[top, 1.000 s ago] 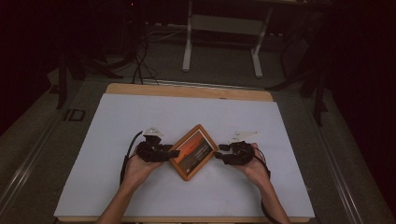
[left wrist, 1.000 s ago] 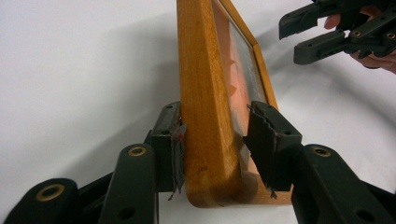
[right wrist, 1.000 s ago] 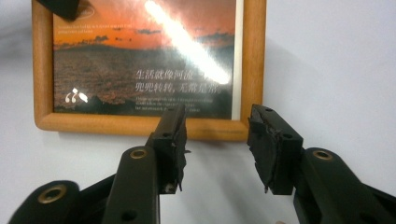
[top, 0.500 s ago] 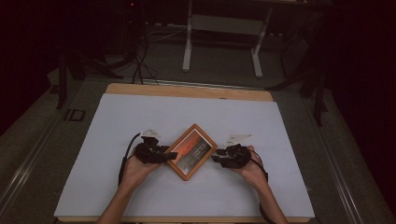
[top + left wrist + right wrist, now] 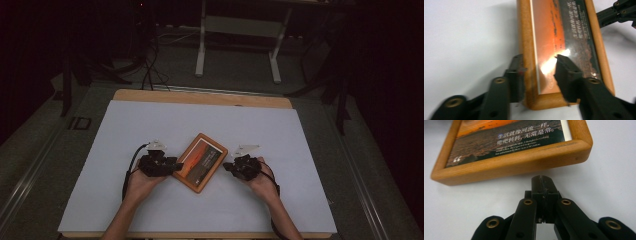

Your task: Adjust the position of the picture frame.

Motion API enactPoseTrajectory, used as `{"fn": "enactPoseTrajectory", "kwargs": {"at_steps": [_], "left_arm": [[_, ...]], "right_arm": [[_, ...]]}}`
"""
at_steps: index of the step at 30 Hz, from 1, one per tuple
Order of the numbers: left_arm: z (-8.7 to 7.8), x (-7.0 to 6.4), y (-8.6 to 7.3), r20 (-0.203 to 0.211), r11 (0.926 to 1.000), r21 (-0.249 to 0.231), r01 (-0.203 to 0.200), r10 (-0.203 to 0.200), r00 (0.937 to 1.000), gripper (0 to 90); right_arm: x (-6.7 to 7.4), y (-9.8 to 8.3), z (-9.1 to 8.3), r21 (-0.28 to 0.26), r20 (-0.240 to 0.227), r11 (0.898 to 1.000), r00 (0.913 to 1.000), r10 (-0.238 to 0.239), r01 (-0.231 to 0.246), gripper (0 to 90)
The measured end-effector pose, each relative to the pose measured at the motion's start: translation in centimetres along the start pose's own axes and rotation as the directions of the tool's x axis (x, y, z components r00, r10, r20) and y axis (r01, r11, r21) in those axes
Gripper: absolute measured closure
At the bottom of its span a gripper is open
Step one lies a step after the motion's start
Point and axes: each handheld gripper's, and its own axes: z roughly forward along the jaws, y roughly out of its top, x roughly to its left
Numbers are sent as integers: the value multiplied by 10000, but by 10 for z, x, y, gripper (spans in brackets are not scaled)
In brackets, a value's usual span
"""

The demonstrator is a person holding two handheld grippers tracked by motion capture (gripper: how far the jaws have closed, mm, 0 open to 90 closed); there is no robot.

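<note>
Frame (image 5: 201, 161) flat; L gripper (image 5: 537, 68) straddles rail, R gripper (image 5: 542, 181) closed beside.

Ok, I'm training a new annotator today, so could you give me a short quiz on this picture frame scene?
1. True or false: the right tongs grip the picture frame.
2. Which part of the picture frame sits between the jaws of the left tongs? A) the glass middle alone B) one wooden side rail near a corner C) nothing
3. What does the picture frame lie on?

Key:
1. False. Their jaws are pressed together on nothing, just short of the frame's wooden edge, having just closed.
2. B. One jaw is outside the rail, the other over the glass; the jaws have just been closing.
3. Flat on the white table.
</note>
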Motion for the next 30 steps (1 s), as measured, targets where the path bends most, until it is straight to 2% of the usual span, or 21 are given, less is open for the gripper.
{"fn": "enactPoseTrajectory", "kwargs": {"at_steps": [1, 2, 5, 8, 10, 12, 13, 14, 16, 18, 19, 22, 26, 28, 30], "left_arm": [[-1, 2, -2, -134, 10000, 15, -4, 5, 9999, 675], [-2, 2, -3, -175, 10000, 19, -40, 40, 9998, 774], [-5, 3, -5, -364, 9998, -167, -84, 78, 9993, 844], [-10, 6, -5, -813, 9992, -402, -43, 10, 9967, 883], [-9, 6, -6, -1364, 9998, -27, -180, 175, 9905, 888], [-5, 3, -7, -1403, 9983, 364, -460, 507, 9888, 888], [-5, 3, -7, -1403, 9983, 364, -460, 507, 9888, 888], [0, -2, -7, -1487, 9949, 687, -734, 829, 9854, 890], [2, -3, -7, -1582, 9937, 787, -793, 910, 9832, 892], [3, -2, -7, -1239, 9946, 781, -678, 772, 9893, 892], [3, -3, -7, -1157, 9946, 780, -689, 777, 9902, 893], [4, -10, -7, -937, 9911, 932, -955, 1042, 9901, 892], [5, -17, -8, -676, 9914, 870, -983, 1043, 9922, 893], [6, -21, -9, -588, 9907, 880, -1036, 1090, 9923, 893], [6, -24, -10, -509, 9903, 878, -1078, 1125, 9924, 893]], "right_arm": [[1, 1, 1, 74, 7, 10000, 10000, -47, 47, 900], [4, 3, 6, 262, 168, 9996, 9998, -108, 104, 900], [5, 4, 8, 314, 191, 9995, 9998, -61, 55, 900], [8, 6, 11, 370, 217, 9993, 9997, -67, 59, 900], [10, 6, 12, 401, 239, 9992, 9997, -80, 71, 900], [10, 6, 12, 408, 237, 9992, 9997, -63, 53, 900], [10, 6, 12, 408, 237, 9992, 9997, -63, 53, 900], [11, 7, 13, 495, 289, 9988, 9996, -37, 22, 900], [10, 7, 14, 521, 380, 9986, 9993, -24, 4, 900], [10, 7, 15, 578, 477, 9983, 9988, 78, -105, 900], [9, 7, 16, 585, 506, 9981, 9986, 139, -168, 900], [6, 7, 16, 631, 610, 9973, 9976, 327, -366, 900], [1, 6, 17, 679, 829, 9948, 9941, 700, -757, 900], [0, 6, 17, 669, 891, 9950, 9937, 682, -742, 900], [-3, 7, 16, 745, 1178, 9934, 9900, 781, -873, 900]]}}
